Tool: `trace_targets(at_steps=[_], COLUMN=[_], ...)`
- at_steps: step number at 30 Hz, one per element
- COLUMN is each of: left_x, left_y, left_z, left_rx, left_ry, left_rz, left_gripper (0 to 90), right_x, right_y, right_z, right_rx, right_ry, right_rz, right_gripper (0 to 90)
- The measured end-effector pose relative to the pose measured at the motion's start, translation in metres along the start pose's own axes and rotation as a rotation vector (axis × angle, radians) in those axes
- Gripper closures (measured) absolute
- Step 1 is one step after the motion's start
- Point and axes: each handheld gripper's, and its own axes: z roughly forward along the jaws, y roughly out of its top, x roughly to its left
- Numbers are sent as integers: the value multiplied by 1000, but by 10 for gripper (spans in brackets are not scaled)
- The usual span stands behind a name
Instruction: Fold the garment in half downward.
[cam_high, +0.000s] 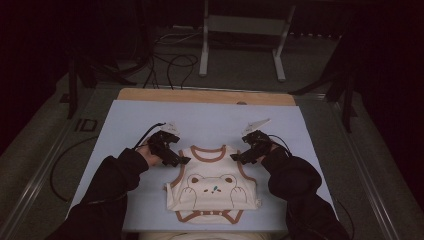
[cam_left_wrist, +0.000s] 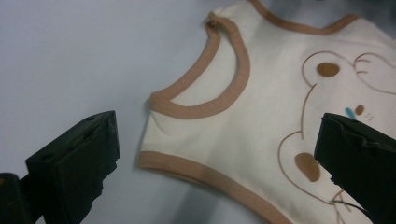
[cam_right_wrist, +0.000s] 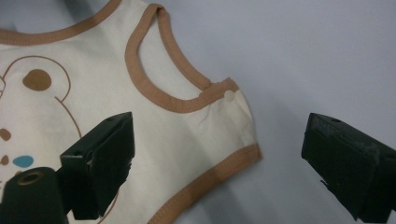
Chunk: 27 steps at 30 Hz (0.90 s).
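Left gripper (cam_high: 184, 160) is sitting right at the top left shoulder of the little cream bodysuit (cam_high: 212, 187), jaws spread wide apart with nothing between them. In the left gripper view you can see one jaw hanging over bare tabletop and the other over the printed bear's cheek, so the shoulder strap and armhole (cam_left_wrist: 205, 88) sit in the gap between them. Can't tell from the pictures whether the jaws actually touch the cloth.

Right gripper (cam_high: 235, 157) is the mirror of that at the other shoulder, also wide open and holding nothing. In the right gripper view one jaw is over the bear print side and the other over bare table, with the brown-trimmed armhole (cam_right_wrist: 163, 79) and a small snap button (cam_right_wrist: 229, 95) between them.

The bodysuit itself lies flat, face up, near the person's edge of the pale blue sheet (cam_high: 125, 125), neck opening (cam_high: 208, 152) pointing away from the person, bear print (cam_high: 214, 186) in the middle, snap row at the bottom hem. The sheet covers a wooden table (cam_high: 205, 96). The person's dark sleeves (cam_high: 112, 180) come in from the bottom on both sides.
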Motion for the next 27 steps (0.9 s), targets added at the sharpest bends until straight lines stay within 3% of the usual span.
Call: trace_targets(at_steps=[9,10,15,19,24,27], left_x=[10,11,16,18,23,24], left_y=[-3,-4,-6,-7,-9,-10], left_z=[12,13,21,26,31,34], left_rx=[37,40,51,57,64,72], left_ry=[24,35,39,62,74,73], left_rz=[2,2,-20,-27,-43,-41], left_gripper=[8,8,39,143,204,291], right_x=[-9,-11,-19,-21,-20,-20], right_y=[-2,-2,-2,0,2,2], right_z=[13,15,22,27,35,39], right_rx=[34,50,84,91,110,121], right_ry=[14,17,11,24,7,-1], right_rz=[31,33,53,51,41,46], right_gripper=[103,150,209,310,320,342])
